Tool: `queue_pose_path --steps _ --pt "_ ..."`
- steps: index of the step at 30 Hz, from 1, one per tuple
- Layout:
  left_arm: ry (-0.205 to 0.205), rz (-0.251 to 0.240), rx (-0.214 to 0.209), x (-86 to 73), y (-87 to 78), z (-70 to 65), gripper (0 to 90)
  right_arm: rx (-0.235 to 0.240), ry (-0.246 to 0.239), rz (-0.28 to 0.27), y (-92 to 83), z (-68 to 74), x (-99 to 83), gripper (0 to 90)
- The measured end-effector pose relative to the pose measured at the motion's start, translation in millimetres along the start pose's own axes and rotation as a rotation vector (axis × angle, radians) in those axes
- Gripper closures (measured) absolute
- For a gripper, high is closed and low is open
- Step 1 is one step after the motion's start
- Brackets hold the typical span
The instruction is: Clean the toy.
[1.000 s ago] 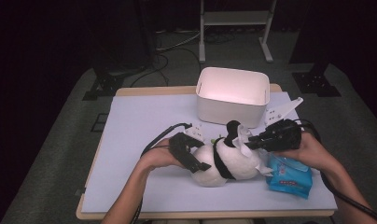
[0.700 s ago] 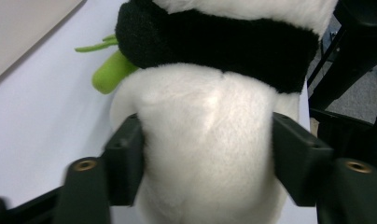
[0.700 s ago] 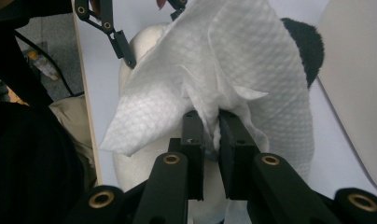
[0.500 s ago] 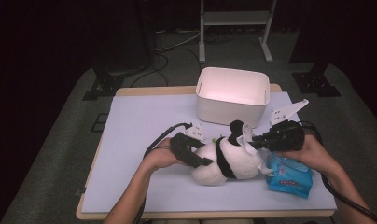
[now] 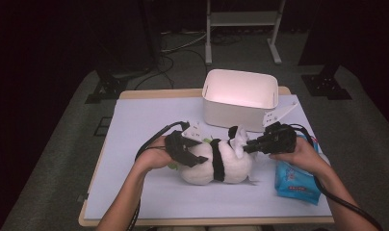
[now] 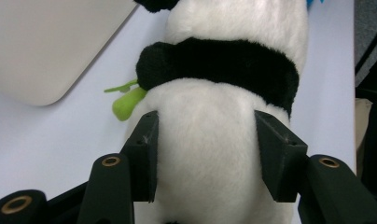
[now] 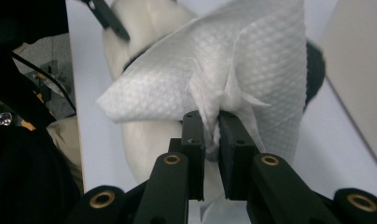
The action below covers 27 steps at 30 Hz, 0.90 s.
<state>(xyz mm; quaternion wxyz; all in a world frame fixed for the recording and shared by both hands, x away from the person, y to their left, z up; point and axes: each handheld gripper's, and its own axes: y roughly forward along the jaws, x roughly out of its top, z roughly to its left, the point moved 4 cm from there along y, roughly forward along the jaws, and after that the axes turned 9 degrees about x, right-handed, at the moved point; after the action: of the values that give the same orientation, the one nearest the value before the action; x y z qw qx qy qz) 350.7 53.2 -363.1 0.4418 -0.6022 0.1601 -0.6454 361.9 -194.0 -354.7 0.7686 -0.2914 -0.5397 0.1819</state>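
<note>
Our left tool (image 5: 185, 150) has just been closing and now squeezes the toy panda (image 5: 216, 162) at the bench's (image 5: 135, 125) middle, while our right tool (image 5: 252, 145), clenched on a tissue (image 7: 210, 74), can wipe it.

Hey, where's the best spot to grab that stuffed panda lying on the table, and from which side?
Grip the stuffed panda across its white lower body, below the black band, coming from its bottom end. It lies on its side, and that rounded part fits between the jaws, as the left hand-held gripper shows.
</note>
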Motion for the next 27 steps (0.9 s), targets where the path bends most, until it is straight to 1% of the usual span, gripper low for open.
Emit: queue_pose_path --steps 2,4,5,6,9,10,12,13,14,16,18,19,21,23,24,27 --pt "0.001 -0.002 -0.007 0.9 0.3 -1.3 46.2 0.007 -0.01 -0.003 1.1 1.8 6.9 80.6" --pt "0.003 0.006 -0.008 0.0 1.1 -1.4 45.4 0.009 -0.018 0.009 5.5 4.0 13.2 80.2" --pt "-0.003 0.008 -0.012 -1.8 1.1 -0.9 44.9 0.011 -0.026 0.014 8.1 5.0 15.4 79.7" --pt "-0.015 0.0 -0.017 -3.5 1.1 -0.7 44.0 0.013 -0.03 0.017 10.7 5.7 16.9 79.7" --pt "-0.047 -0.025 -0.033 -7.6 0.2 -0.2 38.9 0.014 -0.03 0.035 13.5 5.2 15.1 80.6" --pt "-0.059 -0.042 -0.043 -8.8 0.1 -1.2 37.5 0.017 -0.028 0.036 13.7 5.2 13.7 81.2" --pt "-0.069 -0.05 -0.051 -9.8 -0.4 -0.5 32.2 0.018 -0.034 0.046 13.8 5.4 10.0 81.5" --pt "-0.081 -0.05 -0.055 -10.3 -0.7 -0.3 29.9 0.019 -0.029 0.044 14.0 6.0 8.8 81.5" --pt "-0.08 -0.052 -0.064 -10.8 -1.4 -0.3 29.0 0.025 -0.024 0.045 13.7 6.5 7.2 81.5" --pt "-0.087 -0.046 -0.07 -11.1 -2.1 -0.1 26.2 0.03 -0.025 0.046 13.0 7.0 4.8 81.6" --pt "-0.091 -0.03 -0.068 -12.2 -1.1 1.2 20.9 0.034 -0.022 0.042 12.5 7.1 2.8 81.6" --pt "-0.103 -0.024 -0.072 -12.4 -0.2 1.2 18.5 0.034 -0.021 0.042 12.4 7.6 2.2 81.6" --pt "-0.11 -0.014 -0.087 -13.2 2.5 1.1 16.3 0.036 -0.027 0.042 12.4 7.8 1.3 81.6" --pt "-0.11 -0.004 -0.099 -13.8 5.3 0.2 15.0 0.04 -0.023 0.042 12.4 8.8 0.1 81.6" --pt "-0.108 0.009 -0.107 -14.3 7.6 -0.3 12.8 0.041 -0.026 0.041 12.2 8.9 -0.8 81.5" --pt "-0.103 0.021 -0.114 -14.4 13.0 -1.4 9.9 0.048 -0.025 0.035 12.2 10.5 -2.9 81.5"
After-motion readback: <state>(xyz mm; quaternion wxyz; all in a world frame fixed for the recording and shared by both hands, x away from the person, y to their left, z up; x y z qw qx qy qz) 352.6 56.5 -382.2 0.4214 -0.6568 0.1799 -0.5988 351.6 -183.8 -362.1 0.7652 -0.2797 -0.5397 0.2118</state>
